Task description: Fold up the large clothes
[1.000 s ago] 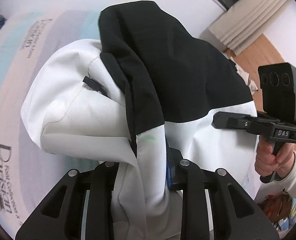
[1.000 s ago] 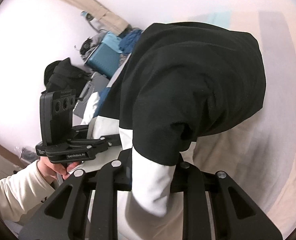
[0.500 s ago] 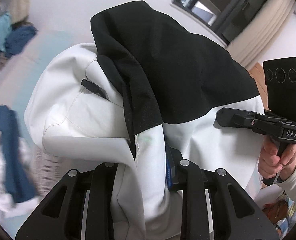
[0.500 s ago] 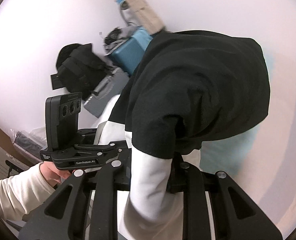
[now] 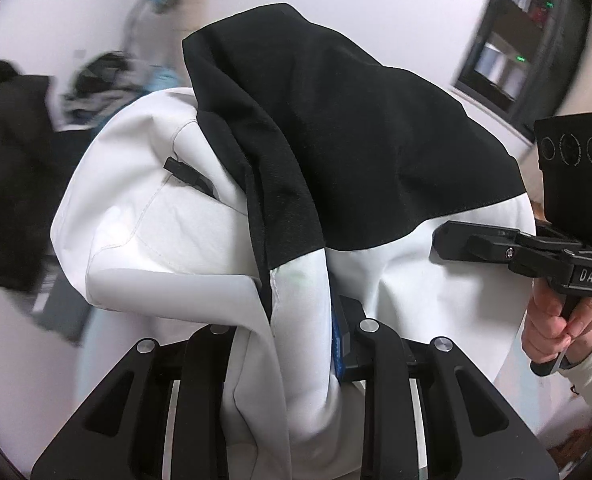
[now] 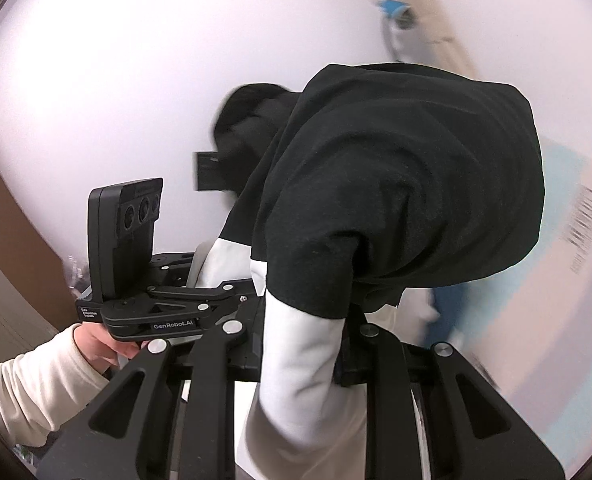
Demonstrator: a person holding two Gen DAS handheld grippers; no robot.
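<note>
Both tools are clamped on the same black-and-white garment (image 5: 336, 168) and carry it in the air. The left tool (image 5: 292, 340) has its fingers closed on a bunched white fold with a black edge; the right tool (image 6: 308, 340) pinches a white cuff-like band below a black sleeve. The cloth drapes forward over each tool's fingers and hides most of what lies ahead. From the left wrist view the right tool sits off to the right and at much the same height, close by — so the garment hangs slack between the two grips rather than stretched.

By my reading the step in hand is lifting and carrying the garment clear to lay it out; no fold looks made yet. The next move calls for drawing the tools apart to tension the cloth, then lowering it flat onto a surface.

Beyond the right tool, to its right, a pale printed sheet (image 6: 568, 248) shows, blurred — possibly a bed. Ahead of the left tool lie white wall, a dark window frame (image 5: 536, 40) upper right and a dark heap of clothes (image 5: 12, 152) left.
</note>
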